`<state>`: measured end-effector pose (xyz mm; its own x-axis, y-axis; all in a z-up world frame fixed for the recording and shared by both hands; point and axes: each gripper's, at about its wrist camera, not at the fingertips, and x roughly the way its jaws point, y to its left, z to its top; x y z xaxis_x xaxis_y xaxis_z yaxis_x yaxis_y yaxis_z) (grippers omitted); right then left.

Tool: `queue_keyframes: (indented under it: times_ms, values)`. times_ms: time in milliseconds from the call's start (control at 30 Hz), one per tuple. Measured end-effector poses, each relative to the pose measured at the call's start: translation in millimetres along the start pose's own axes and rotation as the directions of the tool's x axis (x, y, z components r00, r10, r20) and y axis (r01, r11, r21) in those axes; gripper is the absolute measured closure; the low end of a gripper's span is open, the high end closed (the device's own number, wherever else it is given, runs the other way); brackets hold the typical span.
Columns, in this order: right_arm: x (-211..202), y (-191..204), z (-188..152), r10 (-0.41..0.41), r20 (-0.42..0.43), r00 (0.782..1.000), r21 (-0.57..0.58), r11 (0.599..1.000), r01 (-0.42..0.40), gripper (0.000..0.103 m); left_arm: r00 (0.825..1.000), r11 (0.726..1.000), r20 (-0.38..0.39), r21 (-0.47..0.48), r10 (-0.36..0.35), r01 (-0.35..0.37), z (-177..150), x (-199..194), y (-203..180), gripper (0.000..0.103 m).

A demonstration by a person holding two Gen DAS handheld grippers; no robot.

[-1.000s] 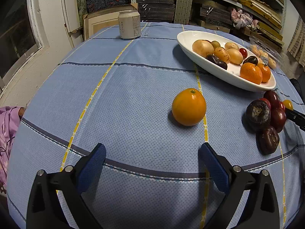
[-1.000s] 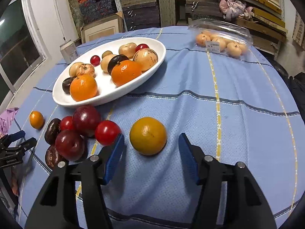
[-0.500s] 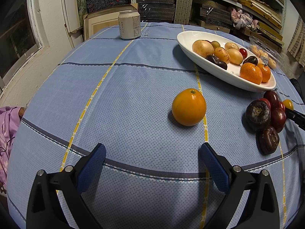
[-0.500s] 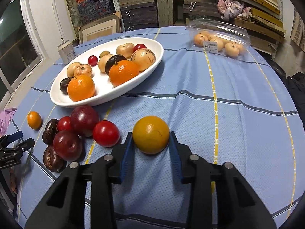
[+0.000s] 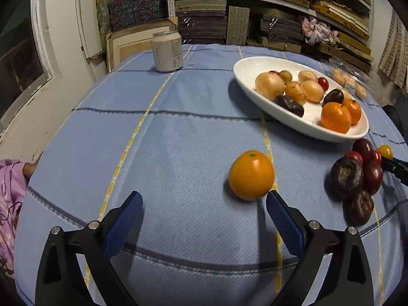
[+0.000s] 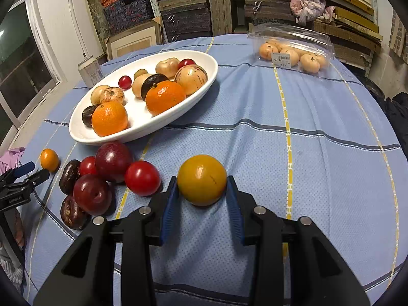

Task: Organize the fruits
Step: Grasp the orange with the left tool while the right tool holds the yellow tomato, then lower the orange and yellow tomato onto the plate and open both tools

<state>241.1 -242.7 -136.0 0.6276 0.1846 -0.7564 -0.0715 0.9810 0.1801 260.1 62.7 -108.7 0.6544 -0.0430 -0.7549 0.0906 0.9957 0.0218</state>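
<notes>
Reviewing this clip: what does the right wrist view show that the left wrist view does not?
Only the right wrist view: the right tongs closed on a yellow-orange round fruit, pads pressing both sides.

Only the left wrist view: the left tongs open and empty, behind a small orange.

Both: the white oval dish of fruit, the blue striped tablecloth.

Both wrist cameras sit low and close over the table (image 5: 178,132), angled down past their own jaws towards the shelves (image 6: 255,7). The left looks from the window side, the right opposite; both share the bowl (image 5: 244,81) and plums (image 6: 102,178).
</notes>
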Motion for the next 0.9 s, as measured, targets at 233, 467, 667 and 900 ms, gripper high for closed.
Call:
queue_keyframes:
  times_ms: [233, 467, 667, 900]
  values:
    - [-0.2, 0.4, -0.2, 0.0, 0.0, 1.0, 0.001, 1.0, 0.0, 0.066, 0.998, 0.996, -0.01, 0.048, -0.069, 0.069, 12.2, 12.4, -20.8, 0.028]
    - [-0.5, -0.2, -0.3, 0.0, 0.002, 1.0, 0.001, 1.0, 0.0, 0.066, 0.996, 0.994, -0.026, 0.07, -0.085, 0.087, 11.6, 15.4, -27.6, 0.065]
    - [-7.6, -3.6, -1.7, 0.021, 0.019, 1.0, 0.024, 0.999, -0.022, 0.066, 0.988, 0.986, 0.024, 0.069, -0.153, 0.151, 6.8, -5.9, -31.9, 0.066]
    - [-62.0, 8.9, 26.3, 0.082, 0.182, 0.98, 0.029, 0.996, -0.089, 0.067, 0.98, 0.98, 0.139, 0.155, -0.143, 0.121, 57.8, -46.9, -64.1, 0.066]
